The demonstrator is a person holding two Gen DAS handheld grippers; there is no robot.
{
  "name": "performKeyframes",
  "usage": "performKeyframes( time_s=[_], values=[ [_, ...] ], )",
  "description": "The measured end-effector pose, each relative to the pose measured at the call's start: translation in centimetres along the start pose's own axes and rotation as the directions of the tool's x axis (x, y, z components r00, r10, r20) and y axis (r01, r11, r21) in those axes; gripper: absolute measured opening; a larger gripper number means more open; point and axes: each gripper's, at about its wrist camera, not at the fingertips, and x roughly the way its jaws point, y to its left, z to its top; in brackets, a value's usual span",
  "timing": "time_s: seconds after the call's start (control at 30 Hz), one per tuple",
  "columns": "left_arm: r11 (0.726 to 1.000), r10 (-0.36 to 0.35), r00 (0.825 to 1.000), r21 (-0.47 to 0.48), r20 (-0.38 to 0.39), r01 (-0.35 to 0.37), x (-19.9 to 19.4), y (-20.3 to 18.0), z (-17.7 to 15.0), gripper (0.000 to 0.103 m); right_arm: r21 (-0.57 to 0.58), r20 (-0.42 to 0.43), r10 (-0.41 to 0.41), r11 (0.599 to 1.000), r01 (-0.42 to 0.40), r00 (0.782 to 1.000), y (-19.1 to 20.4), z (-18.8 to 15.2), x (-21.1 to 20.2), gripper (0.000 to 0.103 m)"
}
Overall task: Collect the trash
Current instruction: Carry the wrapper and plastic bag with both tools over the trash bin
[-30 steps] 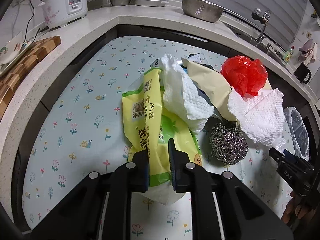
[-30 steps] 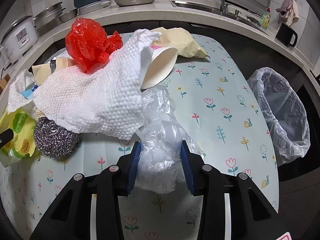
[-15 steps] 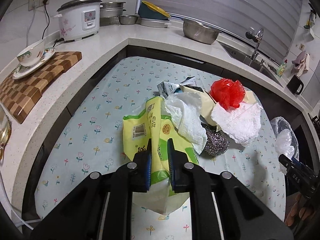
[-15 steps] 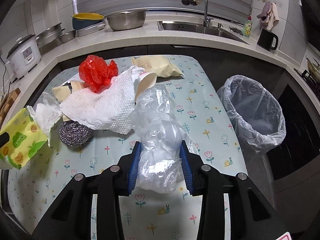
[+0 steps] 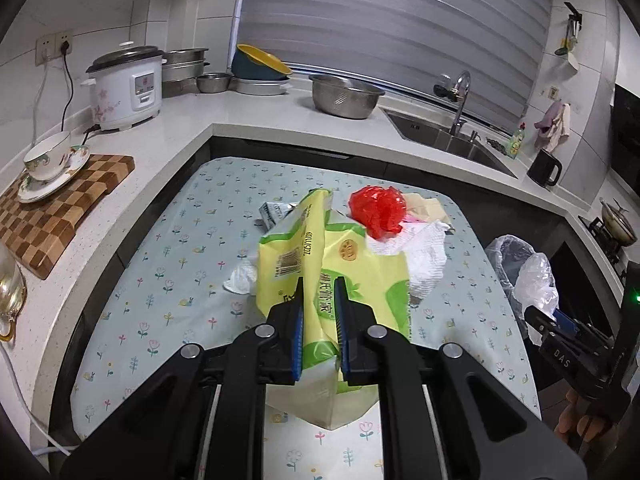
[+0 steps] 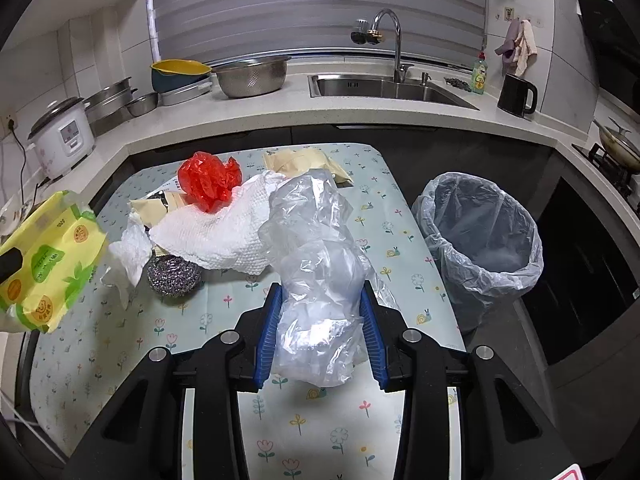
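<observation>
While lifted, yellow packet (image 5: 332, 280) pinched between left fingers (image 5: 299, 320).

Evenly lit, soft indoor light, faint shadows under the trash. Slight glare on the steel bowl (image 6: 252, 77) and faucet (image 6: 390, 40). Strong fisheye bending, dark corners. Sharp throughout, no motion blur.

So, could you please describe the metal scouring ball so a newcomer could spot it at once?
Find the flowered table before the sink counter. At the near edge of its trash heap, under the white paper towel, sits the steel scouring ball: the only shiny, wiry grey thing there.
</observation>
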Motion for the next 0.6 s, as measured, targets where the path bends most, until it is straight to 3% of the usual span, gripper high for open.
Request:
performKeyframes(
  time_s=[0.6],
  values=[
    [0.970, -0.158, 0.987, 0.185, -0.022, 0.159, 3.8, -13.0, 1.2, 0.012, 0.097, 0.030, -0.091, 0.991, 0.088, 0.995, -7.5, 1.1, -0.8, 0.036]
  ],
)
